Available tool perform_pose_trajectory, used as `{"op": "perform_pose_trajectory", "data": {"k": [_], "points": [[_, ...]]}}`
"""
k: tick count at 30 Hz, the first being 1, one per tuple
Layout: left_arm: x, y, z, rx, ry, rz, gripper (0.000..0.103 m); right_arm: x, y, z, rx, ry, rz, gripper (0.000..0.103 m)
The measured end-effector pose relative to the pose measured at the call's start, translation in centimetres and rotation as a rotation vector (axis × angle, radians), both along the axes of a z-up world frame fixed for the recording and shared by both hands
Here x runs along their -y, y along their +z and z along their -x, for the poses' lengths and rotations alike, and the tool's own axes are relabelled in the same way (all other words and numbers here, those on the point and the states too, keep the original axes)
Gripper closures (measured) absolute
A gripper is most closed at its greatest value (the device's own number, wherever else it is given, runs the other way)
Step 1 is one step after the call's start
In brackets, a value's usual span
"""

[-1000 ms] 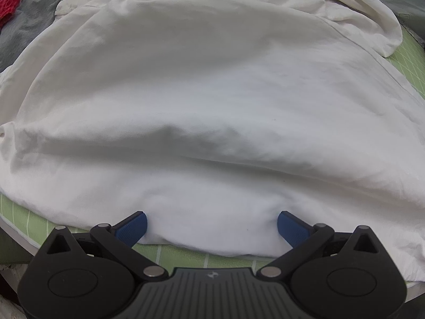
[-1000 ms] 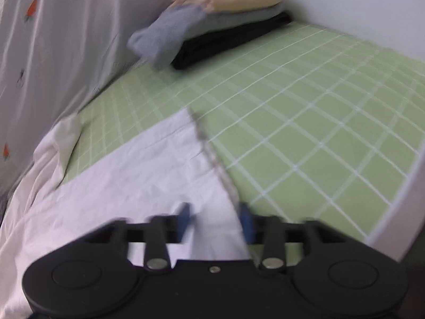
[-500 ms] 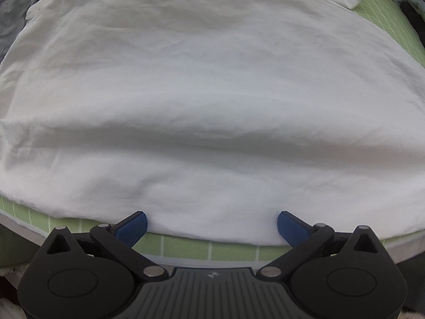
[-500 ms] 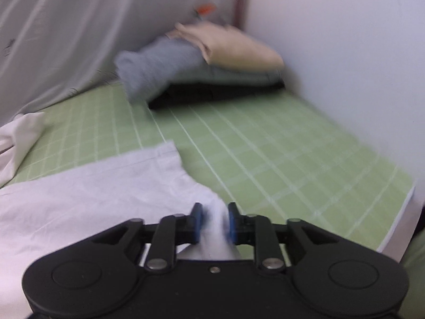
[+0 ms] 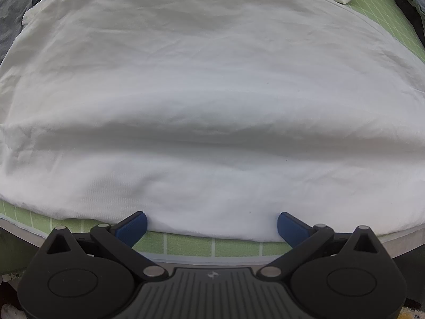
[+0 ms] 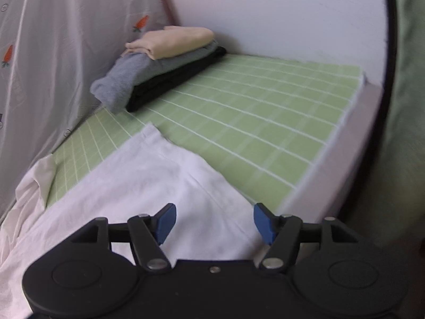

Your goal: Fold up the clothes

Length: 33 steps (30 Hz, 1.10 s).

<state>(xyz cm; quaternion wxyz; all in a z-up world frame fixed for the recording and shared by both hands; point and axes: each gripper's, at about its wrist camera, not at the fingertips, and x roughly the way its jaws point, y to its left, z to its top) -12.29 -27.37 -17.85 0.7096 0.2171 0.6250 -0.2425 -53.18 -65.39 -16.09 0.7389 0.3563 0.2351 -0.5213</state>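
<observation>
At the bench's near edge, the left hand-held gripper gapes wide, empty, over the spread white garment. Toward the right edge, the right hand-held gripper stands open above the garment's corner, gripping nothing.

My left gripper hangs spread wide at the near hem of the rumpled white cotton garment covering the green gridded mat.

no readable text from here; only a small emblem on my left gripper housing.
</observation>
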Motion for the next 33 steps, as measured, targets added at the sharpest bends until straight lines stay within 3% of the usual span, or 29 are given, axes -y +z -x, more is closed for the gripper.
{"op": "perform_pose_trajectory", "data": {"k": [2, 5, 7, 8, 9, 12, 20, 23, 26, 29, 30, 33], "points": [[1.5, 0.9, 4.5, 0.002, 0.002, 0.000, 0.000, -0.2, -0.6, 0.5, -0.010, -0.013, -0.027, 0.037], [1.1, 0.1, 4.7, 0.004, 0.005, 0.002, 0.000, -0.1, -1.4, 0.9, 0.022, -0.022, -0.058, 0.037], [1.2, -0.5, 5.2, 0.006, 0.011, 0.003, 0.000, -0.1, -1.6, 0.6, 0.025, -0.002, -0.057, 0.049], [1.2, -0.8, 5.6, 0.007, 0.014, 0.003, 0.000, 0.0, -1.7, 0.4, 0.015, 0.010, -0.058, 0.066], [1.2, -1.2, 5.9, 0.008, 0.018, 0.003, 0.000, 0.2, -1.8, 0.3, 0.010, 0.021, -0.059, 0.075], [0.9, -1.7, 7.5, 0.010, 0.040, 0.003, 0.000, 0.4, -1.4, 0.3, 0.008, 0.036, -0.040, 0.091], [0.9, -1.9, 9.2, 0.004, 0.078, 0.009, 0.000, 1.0, -1.3, 1.2, -0.082, 0.014, -0.049, 0.095], [0.9, -1.9, 9.7, 0.011, 0.088, 0.014, 0.000, 1.0, -0.8, 0.1, -0.155, 0.057, -0.034, 0.095], [0.7, -1.9, 9.6, -0.006, 0.096, 0.012, 0.000, 0.9, -0.1, -1.0, -0.227, 0.077, -0.019, 0.088], [-0.1, -1.6, 9.1, -0.037, 0.155, 0.046, 0.000, 0.9, 1.0, -1.5, -0.241, 0.037, -0.009, 0.038], [-0.5, -1.4, 8.8, -0.043, 0.180, 0.065, 0.000, 0.9, 1.5, -1.7, -0.228, 0.039, 0.001, 0.028], [-1.7, -0.4, 7.5, -0.033, 0.252, 0.118, 0.000, 0.8, 2.8, -3.1, -0.210, 0.071, 0.044, 0.012]]}}
